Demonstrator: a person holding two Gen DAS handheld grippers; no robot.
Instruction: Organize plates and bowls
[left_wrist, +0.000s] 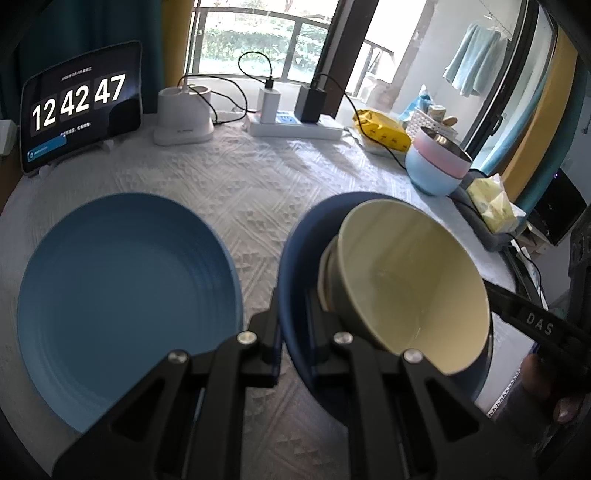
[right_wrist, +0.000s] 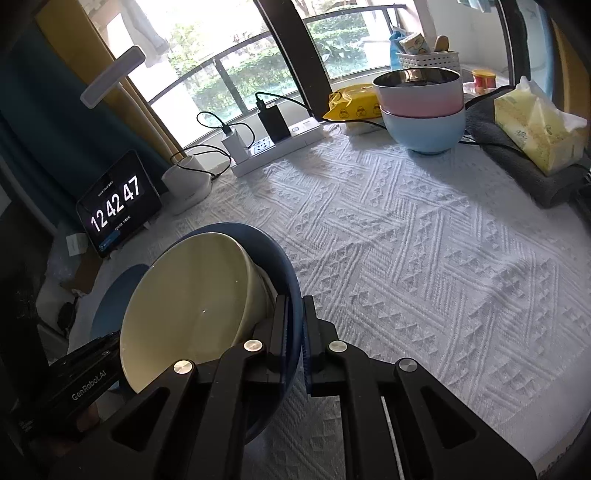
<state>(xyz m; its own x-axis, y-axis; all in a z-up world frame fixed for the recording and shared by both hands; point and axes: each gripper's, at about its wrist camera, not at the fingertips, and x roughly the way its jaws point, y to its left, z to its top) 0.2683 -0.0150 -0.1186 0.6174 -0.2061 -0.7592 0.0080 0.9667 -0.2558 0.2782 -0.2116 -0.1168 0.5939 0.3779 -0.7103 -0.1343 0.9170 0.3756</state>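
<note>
Both tools are clenched on the same dark blue plate — the left tool pinches its left rim, the right tool its right rim, so the plate hangs between them above the bench. A cream bowl sits in that plate, tipped steeply with its mouth facing near and its foot against the plate's far side; it looks ready to slide. A lighter blue plate lies flat on the bench just left of the held one, nearest the left tool. Far right, a pink bowl is nested in a pale blue bowl. Whichever stack comes next, it lies sideways from the load: plate left, bowls far right.
</note>
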